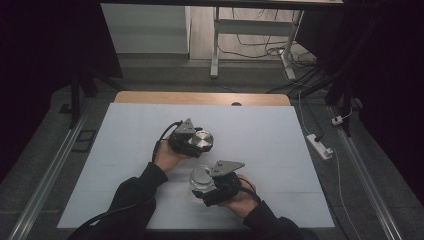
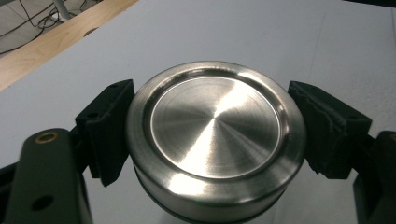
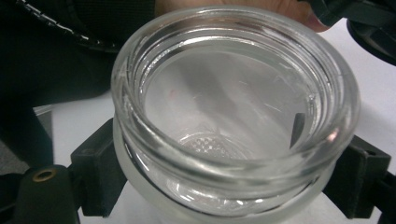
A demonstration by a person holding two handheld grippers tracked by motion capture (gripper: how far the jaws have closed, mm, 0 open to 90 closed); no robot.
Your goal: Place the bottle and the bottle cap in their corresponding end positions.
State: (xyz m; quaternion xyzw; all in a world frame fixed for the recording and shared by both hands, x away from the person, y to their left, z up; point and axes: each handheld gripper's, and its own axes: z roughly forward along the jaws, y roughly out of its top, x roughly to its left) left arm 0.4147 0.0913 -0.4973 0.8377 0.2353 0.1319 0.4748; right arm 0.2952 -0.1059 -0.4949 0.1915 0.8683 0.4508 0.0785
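The left gripper point(image 2: 205, 135) pinches a steel lid point(image 2: 215, 137) (unmarked, no lettering); the right gripper point(image 3: 229, 182) clamps a plain glass jar point(image 3: 233, 121).

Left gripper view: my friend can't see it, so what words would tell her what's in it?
A shiny round metal lid is squeezed between the two black jaws of the left tool, seen close up. Behind it lies a white table with a wooden edge.
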